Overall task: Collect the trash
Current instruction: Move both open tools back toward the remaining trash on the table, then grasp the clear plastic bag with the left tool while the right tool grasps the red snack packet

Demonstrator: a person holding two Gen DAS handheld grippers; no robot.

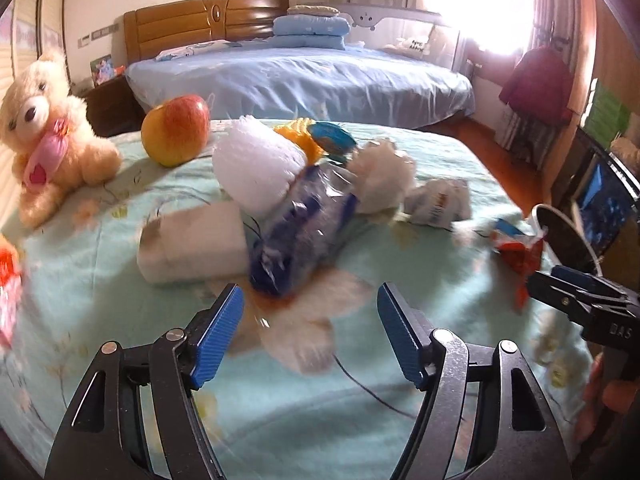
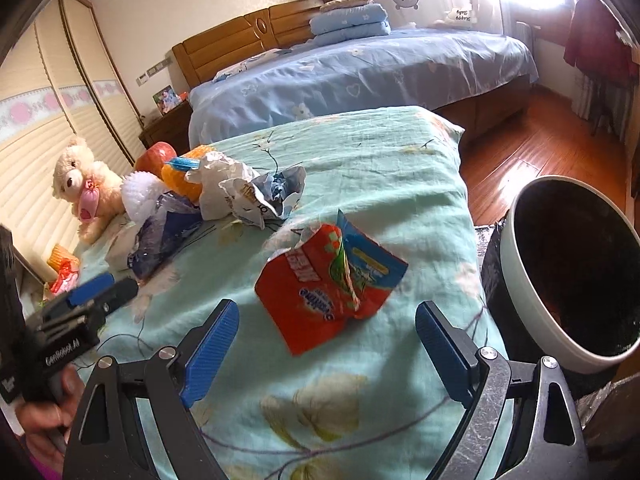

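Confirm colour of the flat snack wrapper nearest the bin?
Mostly red-orange with a blue panel, the snack wrapper shows best in the right wrist view.

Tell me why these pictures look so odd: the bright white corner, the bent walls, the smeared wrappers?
Left wrist view: the window is blown out to white glare, the fisheye lens bows the room's edges, and the blue-and-clear wrapper is smeared by motion blur. Right wrist view: the same glare at the top right, curved wardrobe doors, but the red snack packet looks fairly sharp.
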